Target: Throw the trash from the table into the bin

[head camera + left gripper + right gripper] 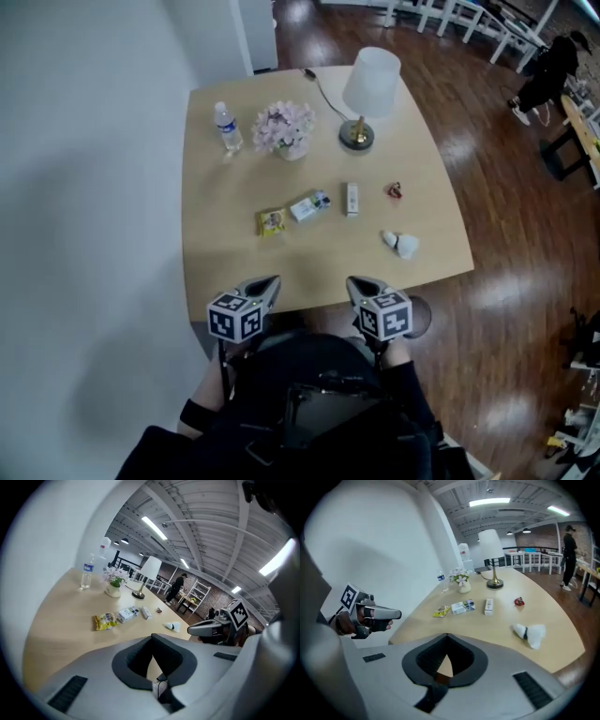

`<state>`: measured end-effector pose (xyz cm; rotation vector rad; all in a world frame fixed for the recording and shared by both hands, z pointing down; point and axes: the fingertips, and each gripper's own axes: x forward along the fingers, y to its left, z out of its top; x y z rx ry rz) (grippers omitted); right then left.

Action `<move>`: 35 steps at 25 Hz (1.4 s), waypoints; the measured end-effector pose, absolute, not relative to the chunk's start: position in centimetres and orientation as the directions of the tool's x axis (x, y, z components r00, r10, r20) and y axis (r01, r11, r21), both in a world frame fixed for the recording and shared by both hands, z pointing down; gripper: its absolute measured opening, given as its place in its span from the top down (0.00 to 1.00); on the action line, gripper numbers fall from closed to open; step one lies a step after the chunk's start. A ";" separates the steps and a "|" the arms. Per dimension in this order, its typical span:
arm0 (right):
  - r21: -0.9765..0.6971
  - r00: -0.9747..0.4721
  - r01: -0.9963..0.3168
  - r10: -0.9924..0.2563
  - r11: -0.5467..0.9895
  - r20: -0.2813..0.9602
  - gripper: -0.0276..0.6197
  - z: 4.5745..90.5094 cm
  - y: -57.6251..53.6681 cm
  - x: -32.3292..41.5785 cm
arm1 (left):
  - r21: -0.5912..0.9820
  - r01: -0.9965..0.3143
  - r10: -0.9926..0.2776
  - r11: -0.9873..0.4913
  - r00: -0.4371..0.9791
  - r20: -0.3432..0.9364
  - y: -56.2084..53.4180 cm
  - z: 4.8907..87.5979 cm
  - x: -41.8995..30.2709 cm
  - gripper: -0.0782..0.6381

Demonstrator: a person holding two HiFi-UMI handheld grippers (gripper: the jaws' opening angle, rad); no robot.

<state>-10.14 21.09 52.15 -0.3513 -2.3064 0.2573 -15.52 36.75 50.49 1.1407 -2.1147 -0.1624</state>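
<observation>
Several bits of trash lie on the pale wooden table [225, 272]: a yellow wrapper [271, 221], a white and blue carton [308, 205], a small white box [351, 199], a red wrapper [395, 191] and a crumpled white tissue [402, 244]. My left gripper [272, 279] and right gripper [352, 279] hover side by side at the table's near edge, both shut and holding nothing. The trash also shows ahead of the left gripper [152, 637] and the right gripper [446, 635]: yellow wrapper [104, 620], tissue [529, 633]. No bin can be made out.
At the table's far side stand a water bottle [226, 127], a pot of pink flowers [285, 127] and a white lamp [367, 94] with its cord. A white wall runs along the left. A person [548, 70] stands far right on the wooden floor.
</observation>
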 end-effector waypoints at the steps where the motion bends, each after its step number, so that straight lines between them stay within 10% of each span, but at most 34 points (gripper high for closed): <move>1: -0.282 -0.659 0.201 0.343 0.938 0.669 0.96 52.2 22.0 -11.4 | 0.416 -0.676 -0.765 0.608 -0.360 0.534 37.3 50.8 -16.2 0.89; 28: -0.279 -0.463 0.550 0.565 0.787 0.683 0.94 54.7 30.5 -26.1 | 0.429 -0.414 -0.595 0.803 -0.513 0.619 41.7 53.0 -25.4 0.89; 35: -0.175 -0.448 0.641 0.549 0.747 0.706 0.54 56.2 33.1 -30.9 | 0.419 -0.337 -0.537 0.843 -0.561 0.630 43.6 52.9 -26.1 0.89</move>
